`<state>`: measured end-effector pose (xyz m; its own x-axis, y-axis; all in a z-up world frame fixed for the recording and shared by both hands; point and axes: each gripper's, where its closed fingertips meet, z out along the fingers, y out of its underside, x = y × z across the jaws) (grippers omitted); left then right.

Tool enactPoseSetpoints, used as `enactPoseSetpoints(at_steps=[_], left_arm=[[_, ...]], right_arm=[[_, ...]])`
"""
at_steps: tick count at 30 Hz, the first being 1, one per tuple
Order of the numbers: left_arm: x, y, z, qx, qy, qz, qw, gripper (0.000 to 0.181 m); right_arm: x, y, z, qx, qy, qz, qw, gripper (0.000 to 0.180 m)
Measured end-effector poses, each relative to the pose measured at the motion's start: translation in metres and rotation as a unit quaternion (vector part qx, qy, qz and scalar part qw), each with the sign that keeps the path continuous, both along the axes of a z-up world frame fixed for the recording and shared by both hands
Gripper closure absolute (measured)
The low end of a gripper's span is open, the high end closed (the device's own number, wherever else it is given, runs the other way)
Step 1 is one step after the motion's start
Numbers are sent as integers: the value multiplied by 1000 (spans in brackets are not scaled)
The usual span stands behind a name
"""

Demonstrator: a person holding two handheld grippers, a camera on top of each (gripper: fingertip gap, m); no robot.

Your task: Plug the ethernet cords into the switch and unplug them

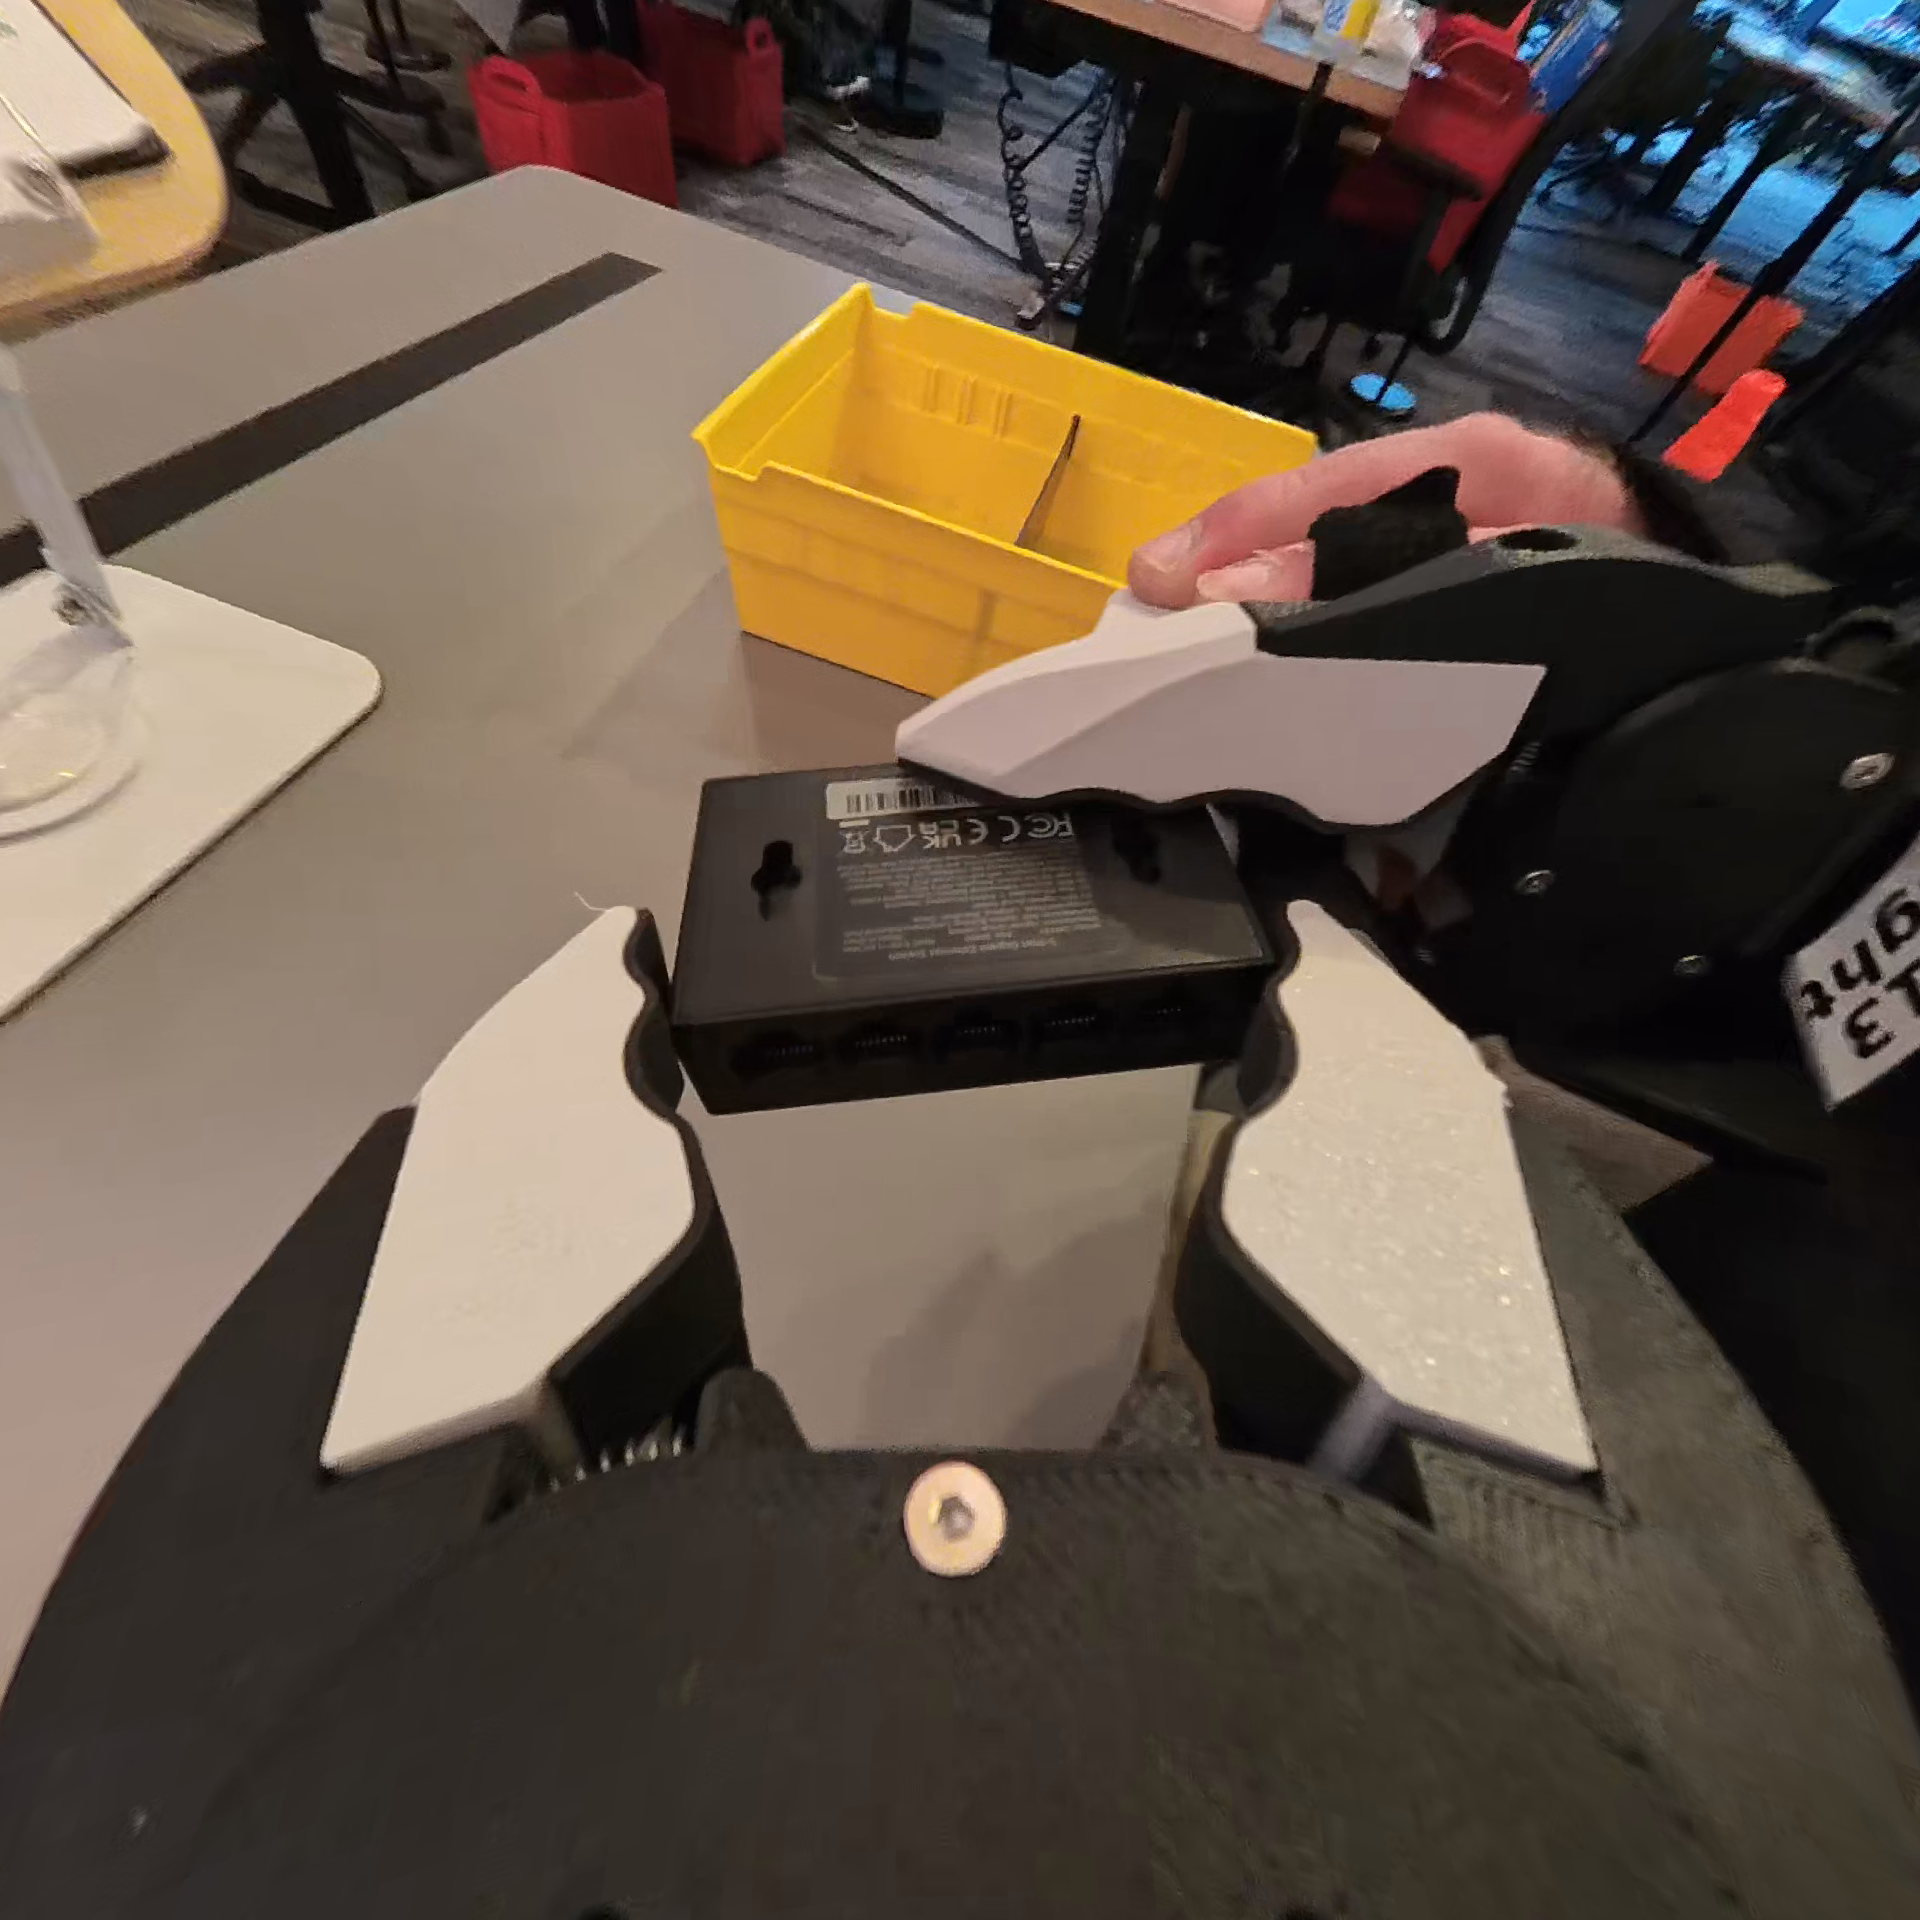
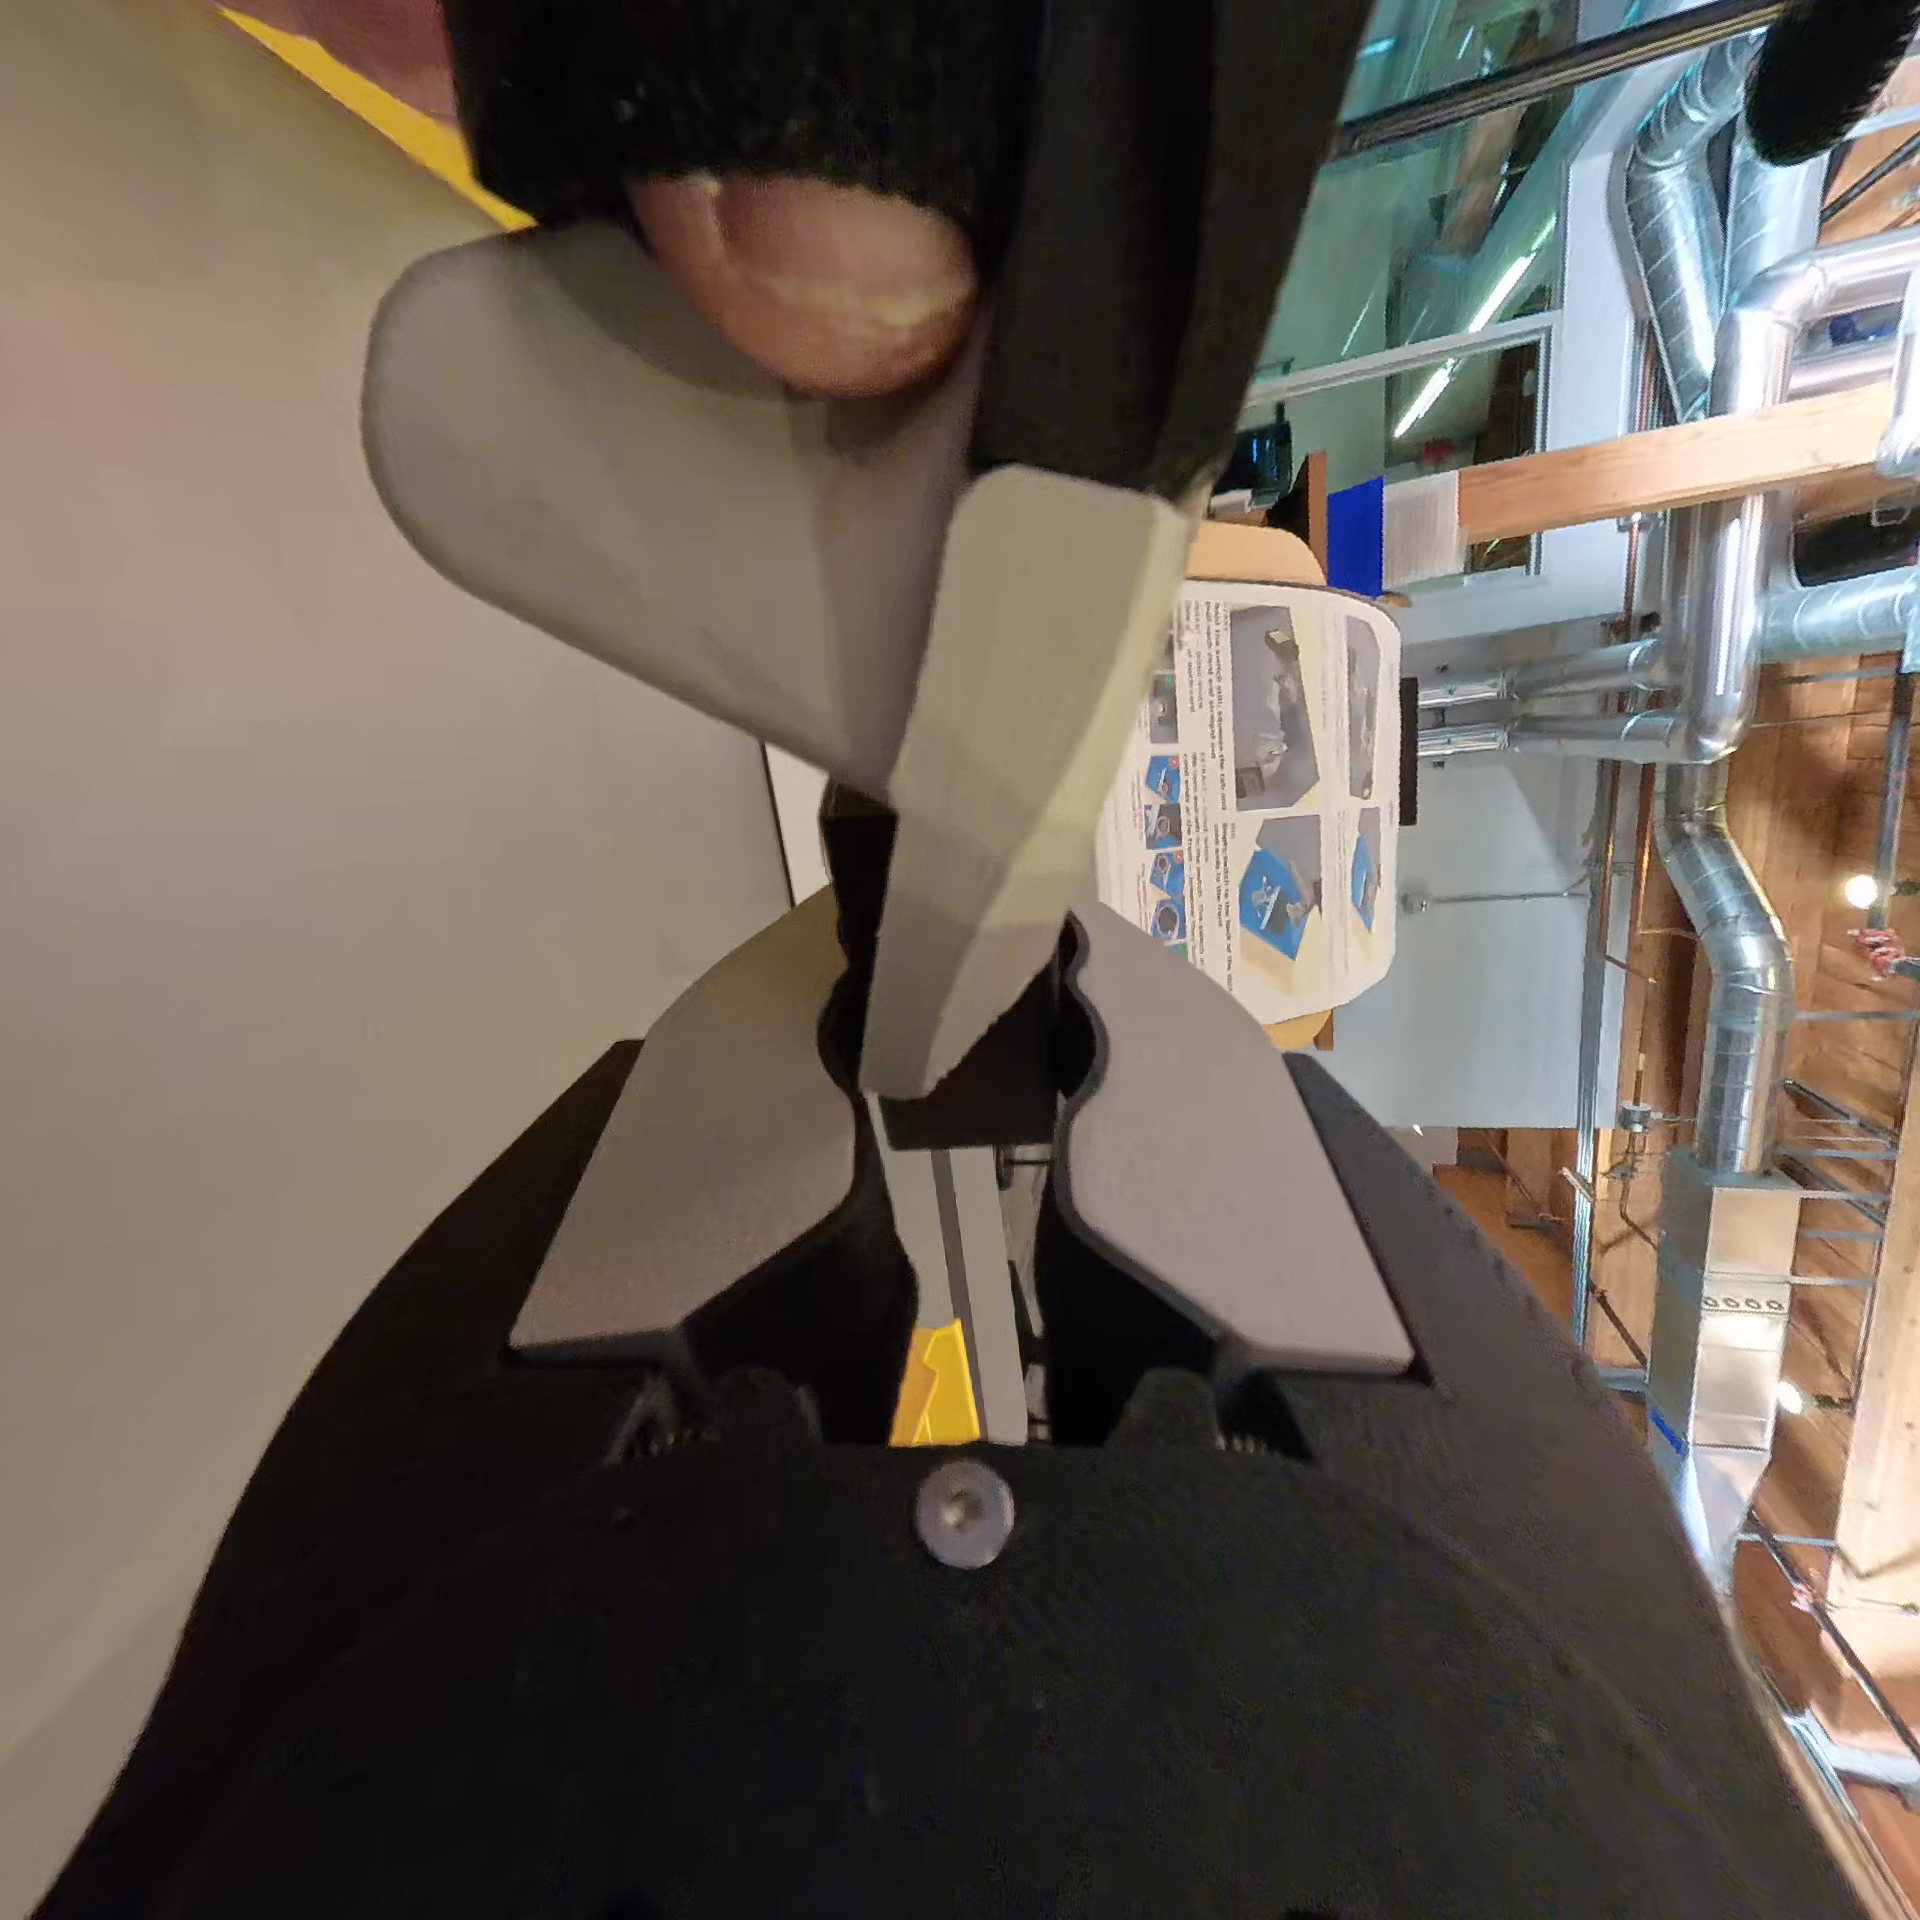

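Note:
The black ethernet switch (image 1: 966, 925) is held upside down, label face up, with its row of ports facing the left wrist camera. My left gripper (image 1: 966, 935) is shut on its two short ends. My right gripper (image 2: 956, 997) comes in from the right and is shut on the switch's far right edge (image 2: 966, 1101). Its upper finger (image 1: 1143, 707) lies on top of the switch, with a person's fingertip (image 1: 1195, 551) on it; the lower finger is hidden. In the right wrist view, a finger (image 2: 987, 810) of the left gripper crosses in front. No ethernet cord is in view.
A yellow divided bin (image 1: 883, 582) stands on the grey table (image 1: 416, 727) just behind the switch. A white mat (image 1: 208, 748) with a clear stand is at the left. A white surface (image 1: 956, 1247) lies under the switch. A picture sheet (image 2: 1247, 810) stands behind. Only a small space, under 4 cm, lies between the two pairs of fingers.

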<state>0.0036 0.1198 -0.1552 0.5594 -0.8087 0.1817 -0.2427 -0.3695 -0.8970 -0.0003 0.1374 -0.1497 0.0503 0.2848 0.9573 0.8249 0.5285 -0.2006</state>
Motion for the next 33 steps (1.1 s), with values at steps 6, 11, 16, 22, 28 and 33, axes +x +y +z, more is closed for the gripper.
enactPoseSetpoints(at_steps=[6, 11, 16, 22, 28, 33], left_arm=[[9, -16, -1, -79, -49, -49, 995, 75], [9, -16, -7, -54, -4, -50, 997, 75], [0, -20, 10, -42, -20, -49, 998, 79], [-91, -24, 38, 43, 113, 40, 992, 100], [-214, -54, 19, 11, 227, 165, 960, 122], [-276, -85, -59, -118, 272, 251, 921, 120]], right_arm=[[-15, -13, -1, 21, -10, 41, 999, 141], [-13, -15, -7, 3, -23, 50, 998, 147], [-9, -13, -7, -26, -10, 42, 999, 151], [0, -6, -6, -44, 5, 27, 999, 150], [0, -2, -17, -76, 0, 21, 997, 150], [-9, -9, -20, -82, -5, 31, 996, 150]])
